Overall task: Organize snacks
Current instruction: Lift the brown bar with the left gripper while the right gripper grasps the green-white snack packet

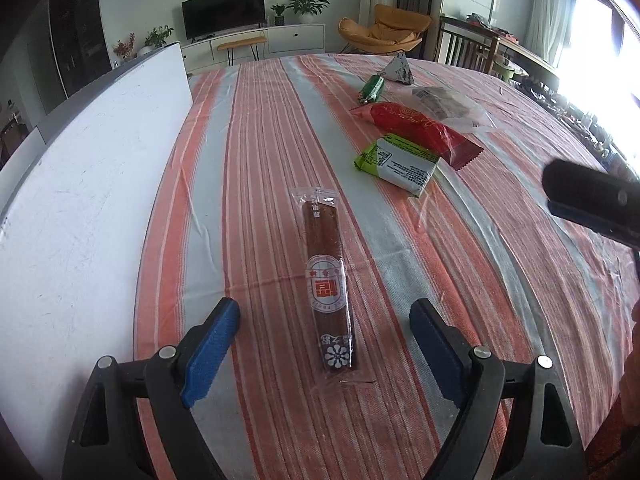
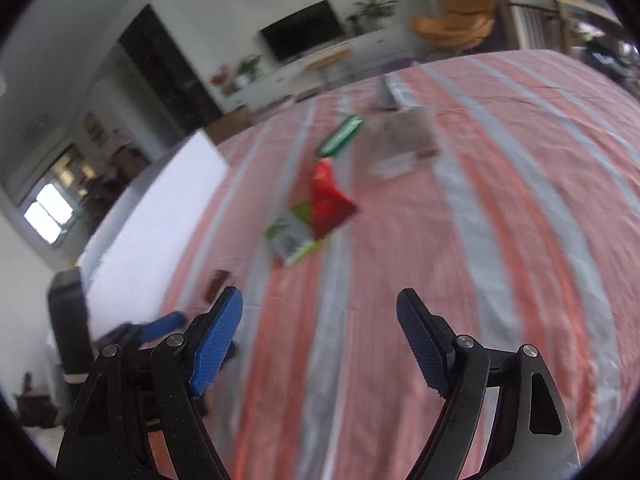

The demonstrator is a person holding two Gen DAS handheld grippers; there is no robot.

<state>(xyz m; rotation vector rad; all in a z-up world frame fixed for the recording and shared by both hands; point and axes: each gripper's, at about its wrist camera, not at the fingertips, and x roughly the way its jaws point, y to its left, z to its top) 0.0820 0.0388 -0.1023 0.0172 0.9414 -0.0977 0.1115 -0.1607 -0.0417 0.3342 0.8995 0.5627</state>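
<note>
A long brown stick snack (image 1: 329, 276) in clear crinkly film lies flat on the striped woven cloth (image 1: 260, 160) — left tongs (image 1: 324, 334) spread astride it, not touching; right tongs (image 2: 320, 332) spread, empty.

We see a tablecloth (image 1: 280, 128) striped in orange-red, grey and thin white lines. On it lies a brown snack bar (image 1: 329, 280) in a clear wrapper printed with a red and white seal and a white flower. Farther off lie a lime-green and white packet (image 1: 396, 164), a red packet (image 1: 416, 128) with gold print and a dark green packet (image 1: 372, 89). The board (image 1: 80, 184) is white; the pads (image 1: 214, 354) are blue on black.
</note>
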